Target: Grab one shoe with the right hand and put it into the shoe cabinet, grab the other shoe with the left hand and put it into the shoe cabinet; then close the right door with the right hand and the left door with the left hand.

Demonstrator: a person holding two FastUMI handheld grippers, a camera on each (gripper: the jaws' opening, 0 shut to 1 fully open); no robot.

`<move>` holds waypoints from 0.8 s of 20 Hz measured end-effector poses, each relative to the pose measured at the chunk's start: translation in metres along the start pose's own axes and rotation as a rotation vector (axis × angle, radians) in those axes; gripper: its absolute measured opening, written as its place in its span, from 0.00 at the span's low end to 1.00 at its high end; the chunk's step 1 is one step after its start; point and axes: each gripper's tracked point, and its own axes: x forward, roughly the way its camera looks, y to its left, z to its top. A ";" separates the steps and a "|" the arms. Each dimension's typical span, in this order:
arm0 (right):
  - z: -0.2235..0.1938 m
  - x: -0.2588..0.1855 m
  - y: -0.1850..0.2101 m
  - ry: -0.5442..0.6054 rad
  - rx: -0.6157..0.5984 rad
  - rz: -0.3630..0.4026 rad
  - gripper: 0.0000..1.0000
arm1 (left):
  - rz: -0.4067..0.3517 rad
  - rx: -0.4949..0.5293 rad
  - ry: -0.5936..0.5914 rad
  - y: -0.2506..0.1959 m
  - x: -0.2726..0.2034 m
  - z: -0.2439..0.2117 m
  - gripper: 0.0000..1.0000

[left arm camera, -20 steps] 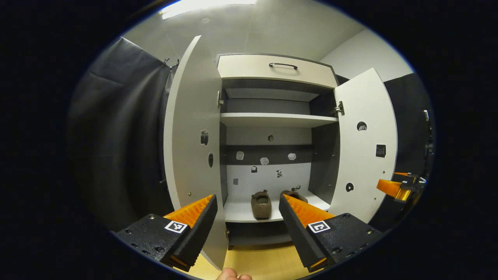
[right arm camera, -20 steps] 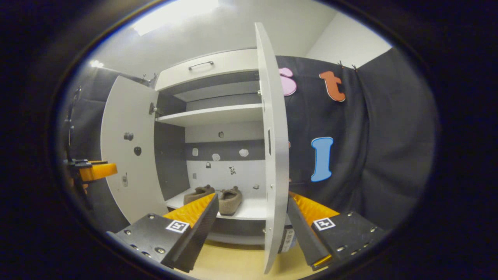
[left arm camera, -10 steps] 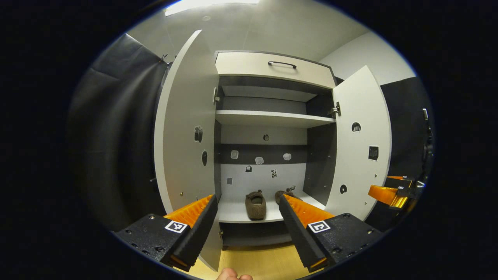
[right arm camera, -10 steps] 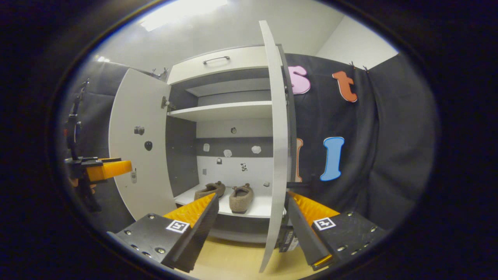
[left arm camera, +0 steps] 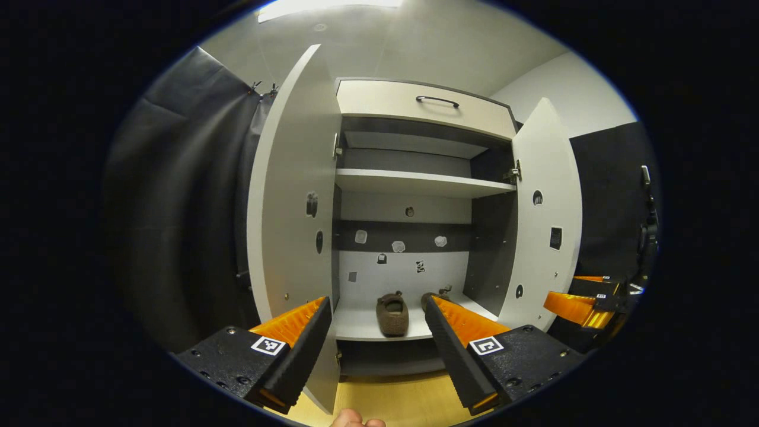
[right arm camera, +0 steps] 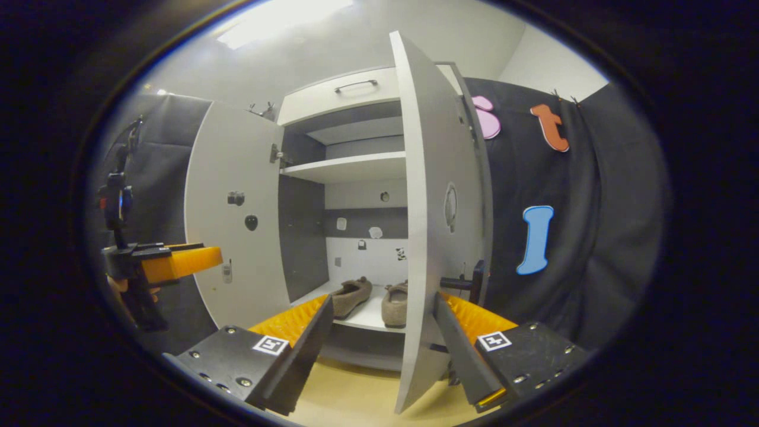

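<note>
The shoe cabinet (left arm camera: 415,107) stands with both doors swung out. Two brown shoes lie on its bottom shelf: one shoe (left arm camera: 392,313) shows whole, the other shoe (left arm camera: 437,293) is partly hidden behind my finger. My left gripper (left arm camera: 376,305) is open and empty, just right of the left door (left arm camera: 290,196). In the right gripper view both shoes (right arm camera: 351,293) (right arm camera: 394,302) lie on the shelf. My right gripper (right arm camera: 384,299) is open, and the right door's (right arm camera: 415,237) edge stands between its fingers. One finger (right arm camera: 474,320) is on the door's outer side, by the dark handle (right arm camera: 465,281).
A drawer with a black handle (left arm camera: 437,100) tops the cabinet, over an upper shelf (left arm camera: 415,181). Black cloth hangs on both sides. The floor (left arm camera: 391,403) is light wood. The right gripper (left arm camera: 584,299) shows beyond the right door (left arm camera: 542,219), and the left gripper (right arm camera: 178,264) by the left door (right arm camera: 237,219).
The right door has swung partly inward, now showing its outer face and handle to the right gripper, which has moved around that side. The left gripper has barely shifted.
</note>
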 end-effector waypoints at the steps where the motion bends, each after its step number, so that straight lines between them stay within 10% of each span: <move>1: 0.000 0.005 0.006 -0.001 0.018 0.018 1.00 | 0.007 -0.002 -0.002 0.003 -0.003 0.001 0.96; 16: -0.026 0.037 0.069 0.063 0.085 0.161 0.99 | 0.167 0.003 -0.025 0.068 -0.050 0.009 0.96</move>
